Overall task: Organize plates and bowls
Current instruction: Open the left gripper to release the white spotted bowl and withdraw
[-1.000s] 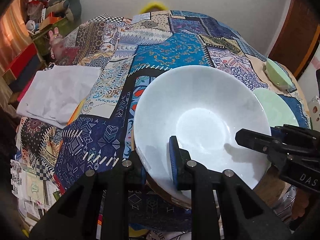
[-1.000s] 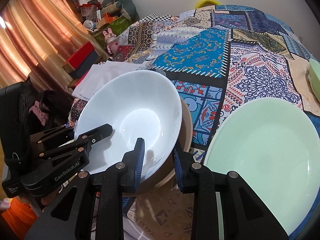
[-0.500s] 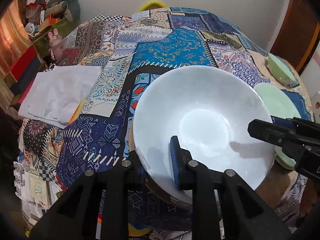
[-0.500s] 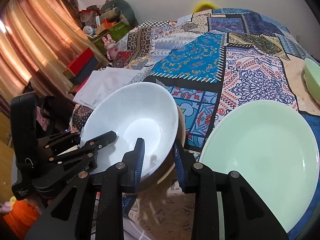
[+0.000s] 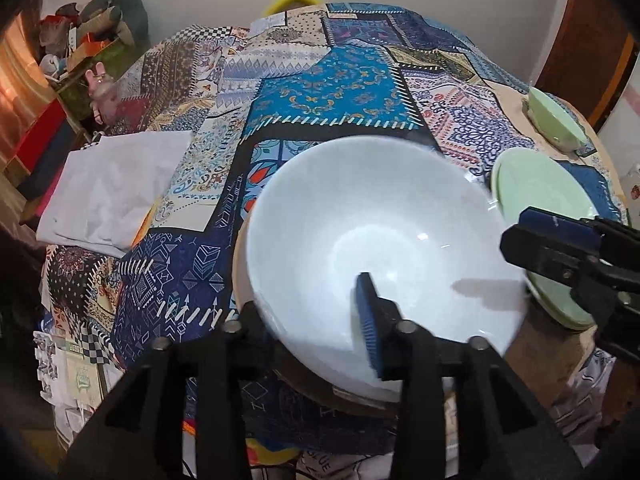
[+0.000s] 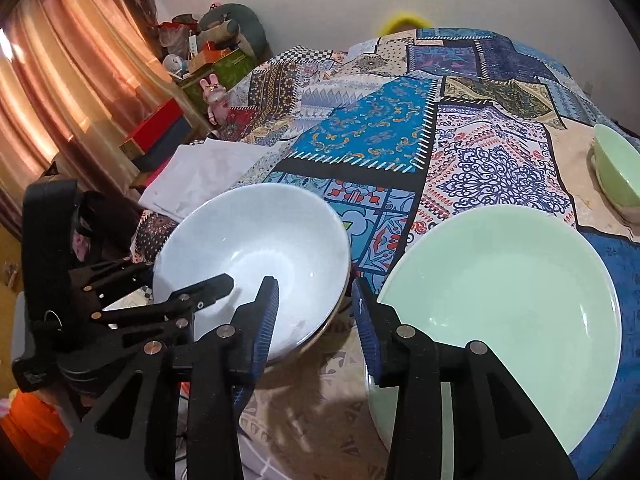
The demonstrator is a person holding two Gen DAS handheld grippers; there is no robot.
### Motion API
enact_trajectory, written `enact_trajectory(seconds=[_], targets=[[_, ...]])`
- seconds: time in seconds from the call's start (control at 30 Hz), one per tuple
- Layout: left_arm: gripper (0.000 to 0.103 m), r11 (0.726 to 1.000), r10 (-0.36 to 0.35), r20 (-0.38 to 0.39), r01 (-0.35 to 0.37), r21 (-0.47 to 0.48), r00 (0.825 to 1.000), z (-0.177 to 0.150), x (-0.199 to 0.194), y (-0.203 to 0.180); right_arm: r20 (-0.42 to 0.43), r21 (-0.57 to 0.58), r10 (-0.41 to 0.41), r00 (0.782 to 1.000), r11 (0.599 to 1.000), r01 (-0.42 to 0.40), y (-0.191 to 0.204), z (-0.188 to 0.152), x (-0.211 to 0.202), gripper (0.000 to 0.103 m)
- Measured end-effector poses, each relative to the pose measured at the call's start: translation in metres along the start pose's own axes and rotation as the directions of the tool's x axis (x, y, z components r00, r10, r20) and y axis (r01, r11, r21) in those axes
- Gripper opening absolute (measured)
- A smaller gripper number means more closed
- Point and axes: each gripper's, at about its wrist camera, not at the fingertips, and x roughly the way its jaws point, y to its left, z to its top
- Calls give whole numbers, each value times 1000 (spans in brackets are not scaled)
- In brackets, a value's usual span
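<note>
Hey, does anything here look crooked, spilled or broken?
Nothing spilled or broken. The white bowl sits tilted, nested in a tan dish beneath it, its rim still between the jaws of both opening grippers. The green plate and small green bowl look fine.

Our left gripper (image 5: 312,320) points steeply down, its fingers (image 5: 369,320) opening, one to each side of a rim. Our right gripper (image 6: 314,320) tilts down too, fingers (image 6: 267,322) also opening, pressing on nothing.
</note>
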Motion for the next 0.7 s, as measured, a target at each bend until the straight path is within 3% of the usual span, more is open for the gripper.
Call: enact_trajectory(seconds=[0.03,0.27,0.7], targets=[[48,1000,-4,1,4,-2,1000,0,-1,-1,2,0,2,1000,1000,-2,0,0,-1,36],[48,996,-42,-46,39,-81,998,8,-4,5,48,-5,-8,999,1000,8,-6,0,-19,45],[54,996,30,-11,-31,-83,999,20,-34,1,139,21,-86,987,996,84,-47,4,-67,51]])
